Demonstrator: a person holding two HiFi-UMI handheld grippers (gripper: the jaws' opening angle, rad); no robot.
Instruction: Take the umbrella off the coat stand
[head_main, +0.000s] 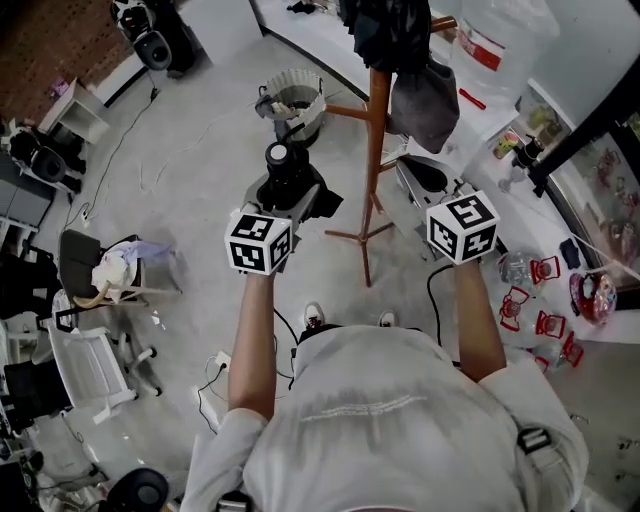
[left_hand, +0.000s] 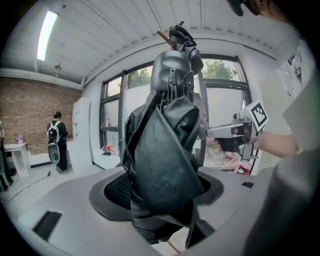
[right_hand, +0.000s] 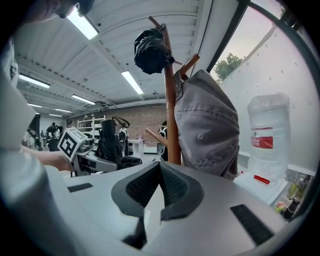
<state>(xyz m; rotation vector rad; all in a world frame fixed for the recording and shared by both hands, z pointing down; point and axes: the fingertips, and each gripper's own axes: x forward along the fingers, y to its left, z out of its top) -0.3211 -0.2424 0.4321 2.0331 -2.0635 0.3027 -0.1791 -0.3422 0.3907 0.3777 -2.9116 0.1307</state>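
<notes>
A black folded umbrella (left_hand: 165, 145) stands upright between the pads of my left gripper (left_hand: 162, 187), which is shut on it. In the head view the umbrella (head_main: 283, 165) pokes up ahead of the left gripper (head_main: 288, 200), left of the wooden coat stand (head_main: 375, 130). A grey cap (head_main: 425, 100) and a black bundle (head_main: 385, 30) hang on the stand. My right gripper (right_hand: 160, 172) is shut with nothing in it, facing the stand's pole (right_hand: 172, 115) and the cap (right_hand: 207, 130). It hovers right of the stand (head_main: 420, 178).
A white bin (head_main: 295, 100) stands behind the umbrella. Chairs (head_main: 95, 360) and cables sit at the left. A large water bottle (right_hand: 267, 135) and a white table (head_main: 600, 335) with red items are at the right. A person (left_hand: 56, 140) stands far off.
</notes>
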